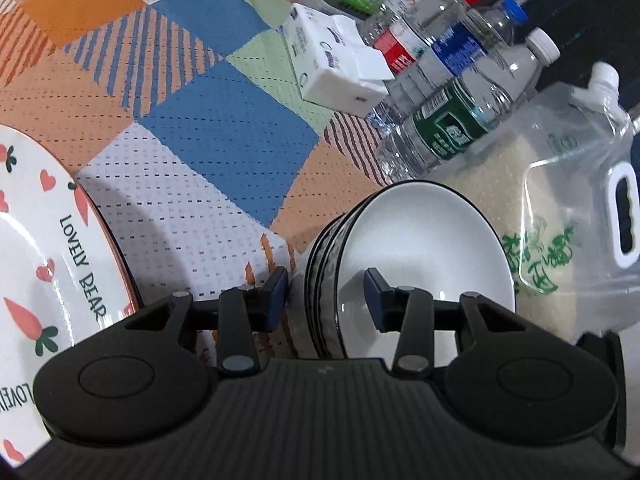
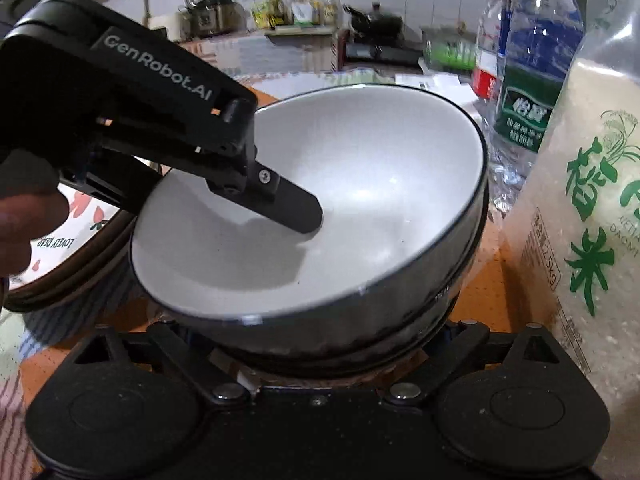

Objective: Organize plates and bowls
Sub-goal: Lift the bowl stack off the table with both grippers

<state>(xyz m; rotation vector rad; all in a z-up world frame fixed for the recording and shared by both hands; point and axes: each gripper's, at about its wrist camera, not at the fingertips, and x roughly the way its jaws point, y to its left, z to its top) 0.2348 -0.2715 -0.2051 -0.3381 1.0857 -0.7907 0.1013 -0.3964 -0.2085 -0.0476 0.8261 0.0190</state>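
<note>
Glossy round bowl [image 1: 424, 248] (dark-rimmed, white inside) straddled by left gripper [image 1: 326, 296].

White bowls [image 1: 420, 248] stacked, black-rimmed, tilted, beside carrot-print plate [image 1: 36, 240] on checked cloth

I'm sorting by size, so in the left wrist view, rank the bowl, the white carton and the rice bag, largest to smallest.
1. rice bag, partly cut off
2. bowl, though nearness to the camera enlarges it
3. white carton, farther off, so unsure
</note>
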